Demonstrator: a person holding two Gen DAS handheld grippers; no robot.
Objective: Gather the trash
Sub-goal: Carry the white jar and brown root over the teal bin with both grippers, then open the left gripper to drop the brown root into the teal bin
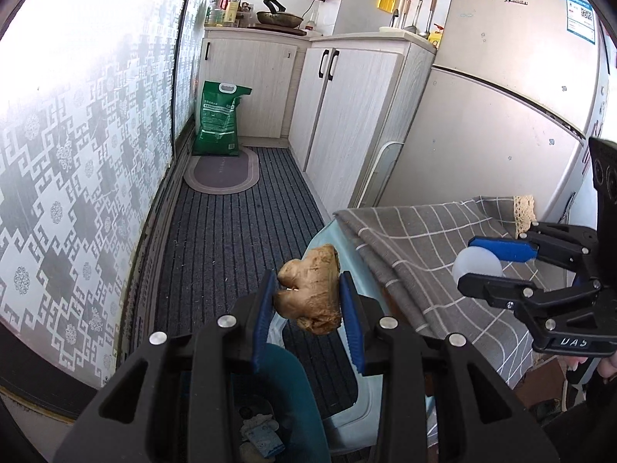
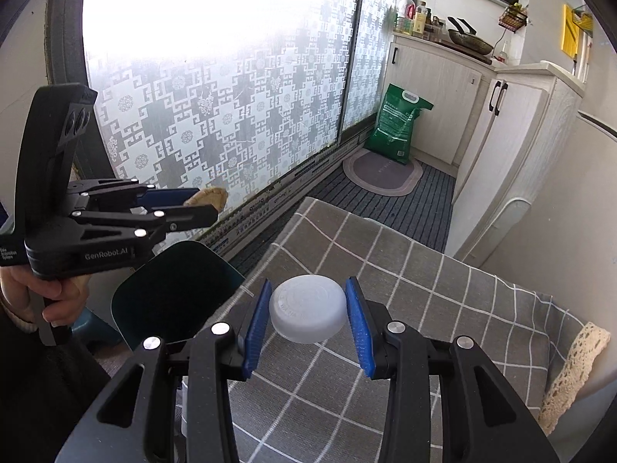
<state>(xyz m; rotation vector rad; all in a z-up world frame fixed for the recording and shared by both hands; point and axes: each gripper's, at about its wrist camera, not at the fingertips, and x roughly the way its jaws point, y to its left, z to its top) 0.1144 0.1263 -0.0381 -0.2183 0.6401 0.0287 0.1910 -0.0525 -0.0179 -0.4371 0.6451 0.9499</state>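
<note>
My left gripper (image 1: 308,297) is shut on a knobbly piece of ginger (image 1: 310,293), held in the air past the edge of the checked tablecloth (image 1: 435,247). Below it stands a teal bin (image 1: 285,397) with scraps inside. In the right wrist view the same gripper (image 2: 210,204) shows at the left with the ginger (image 2: 210,196) at its tip, above the bin's dark lid (image 2: 175,289). My right gripper (image 2: 307,308) is shut on a white round plastic lid (image 2: 307,308), held over the cloth-covered table (image 2: 405,308). It also appears at the right of the left wrist view as the right gripper (image 1: 472,266) with the lid (image 1: 478,266).
A pale blue stool (image 1: 366,405) stands under the left gripper. Striped dark carpet (image 1: 239,239) runs to an oval mat (image 1: 221,169) and a green bag (image 1: 218,119). White cabinets (image 1: 347,115) and a fridge (image 1: 501,88) line the right; a patterned glass door (image 1: 77,154) is on the left.
</note>
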